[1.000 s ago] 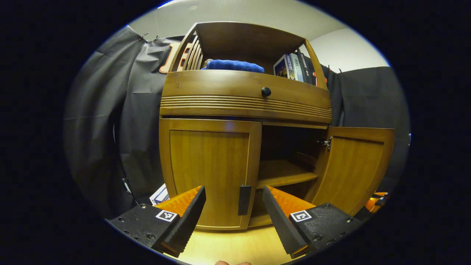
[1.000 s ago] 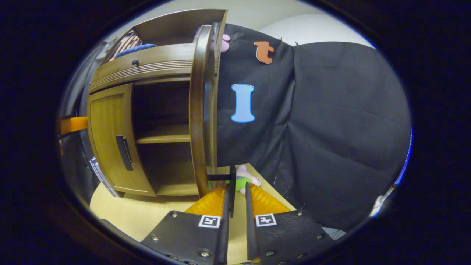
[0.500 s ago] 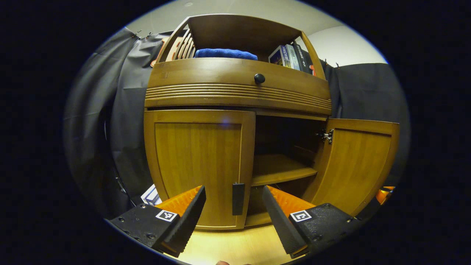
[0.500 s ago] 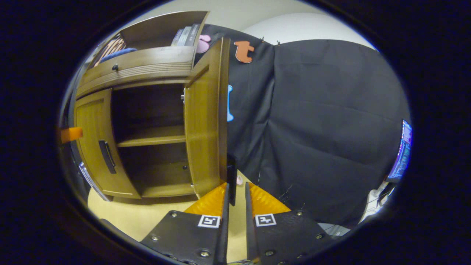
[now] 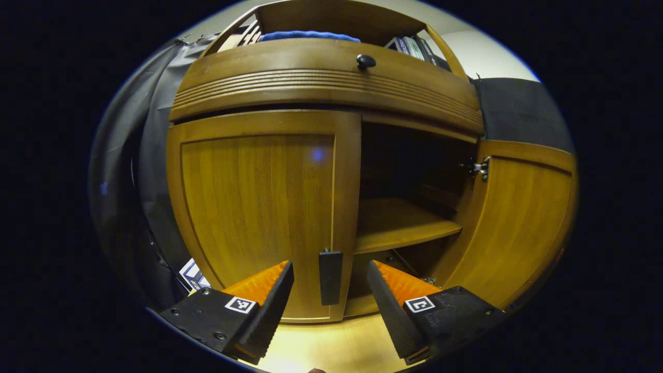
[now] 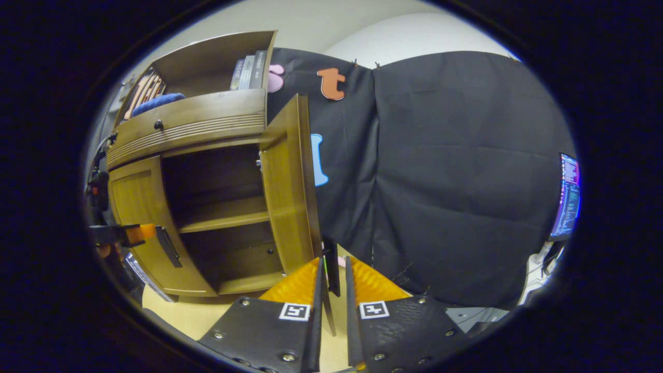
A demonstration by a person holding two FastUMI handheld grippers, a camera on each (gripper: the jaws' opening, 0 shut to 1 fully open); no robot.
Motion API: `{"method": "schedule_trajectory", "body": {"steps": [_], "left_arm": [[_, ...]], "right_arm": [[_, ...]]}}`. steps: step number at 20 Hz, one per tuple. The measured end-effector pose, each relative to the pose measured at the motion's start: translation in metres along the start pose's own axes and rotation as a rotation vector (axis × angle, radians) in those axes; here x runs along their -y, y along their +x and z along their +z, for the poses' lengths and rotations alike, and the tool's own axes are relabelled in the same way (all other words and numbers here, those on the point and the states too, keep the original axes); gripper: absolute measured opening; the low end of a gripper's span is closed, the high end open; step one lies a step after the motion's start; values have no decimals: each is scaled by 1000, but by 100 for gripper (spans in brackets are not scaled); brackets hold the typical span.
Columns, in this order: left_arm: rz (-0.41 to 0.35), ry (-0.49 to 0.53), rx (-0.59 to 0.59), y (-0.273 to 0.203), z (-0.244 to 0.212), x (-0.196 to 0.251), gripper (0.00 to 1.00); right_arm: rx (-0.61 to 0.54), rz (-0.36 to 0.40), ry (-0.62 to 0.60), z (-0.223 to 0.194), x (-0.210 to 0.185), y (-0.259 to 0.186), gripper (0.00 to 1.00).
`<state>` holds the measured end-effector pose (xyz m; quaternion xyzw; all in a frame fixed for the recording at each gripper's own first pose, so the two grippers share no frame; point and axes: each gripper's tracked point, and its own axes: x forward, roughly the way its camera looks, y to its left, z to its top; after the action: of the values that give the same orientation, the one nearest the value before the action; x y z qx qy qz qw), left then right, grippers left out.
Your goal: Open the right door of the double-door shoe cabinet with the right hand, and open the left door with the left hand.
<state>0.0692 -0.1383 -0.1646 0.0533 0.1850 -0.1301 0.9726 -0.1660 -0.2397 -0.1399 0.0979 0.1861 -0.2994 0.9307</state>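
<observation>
The left gripper [image 5: 330, 290] has closed in on the shoe cabinet [image 5: 321, 72] over the past second, its handle now standing between the spread fingers, while the right door [image 6: 290, 181] has swung wider. The left door [image 5: 259, 207] remains shut, its dark handle [image 5: 330, 277] framed by open fingers that do not yet touch it. In the right gripper view, the right gripper [image 6: 332, 290] has its fingers clamped on the right door's handle [image 6: 331, 267], the door standing well open beside the black cloth wall. Closing off-centre could let the slim left handle slip free; pulling straight rather than along the hinge arc could likely strain the grip. Books [image 6: 248, 70] and a blue towel [image 5: 308, 35] sit on the top shelf; no writing is legible.
</observation>
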Motion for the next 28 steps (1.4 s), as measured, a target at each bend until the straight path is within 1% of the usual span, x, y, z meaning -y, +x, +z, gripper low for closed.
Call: {"method": "schedule_trajectory", "body": {"steps": [2,3,4,6,8,9,11,12,13,14,15,17,22,28], "left_arm": [[13,-1,-35,18,-13,0,88],[13,-6,-50,28,-17,-1,84],[11,-13,-65,36,-22,0,82],[16,-28,-94,50,-31,1,72],[15,-42,-116,57,-38,4,57],[9,-51,-121,59,-40,3,44],[19,-67,-122,61,-43,4,41],[26,-69,-118,61,-41,3,41],[30,-68,-110,61,-42,3,36],[32,-67,-102,60,-42,3,38],[31,-66,-99,60,-41,4,34],[27,-78,-99,57,-42,5,32],[24,-88,-88,41,-44,4,30],[22,-107,-77,14,-49,2,31]], "right_arm": [[6,1,3,3,-3,-4,21],[7,3,4,4,-4,-5,21],[7,5,4,5,-6,-5,21],[9,5,0,7,-9,-6,21],[11,6,-10,8,-12,-5,21],[13,8,-18,9,-13,-5,21],[14,12,-37,10,-16,-6,21],[15,17,-45,10,-18,-6,21],[16,24,-50,11,-20,-7,21],[16,34,-53,12,-23,-6,21],[17,44,-57,13,-25,-6,21],[22,65,-71,15,-31,-4,21],[27,123,-87,20,-51,0,21],[5,198,-103,11,-75,-1,21]]}}
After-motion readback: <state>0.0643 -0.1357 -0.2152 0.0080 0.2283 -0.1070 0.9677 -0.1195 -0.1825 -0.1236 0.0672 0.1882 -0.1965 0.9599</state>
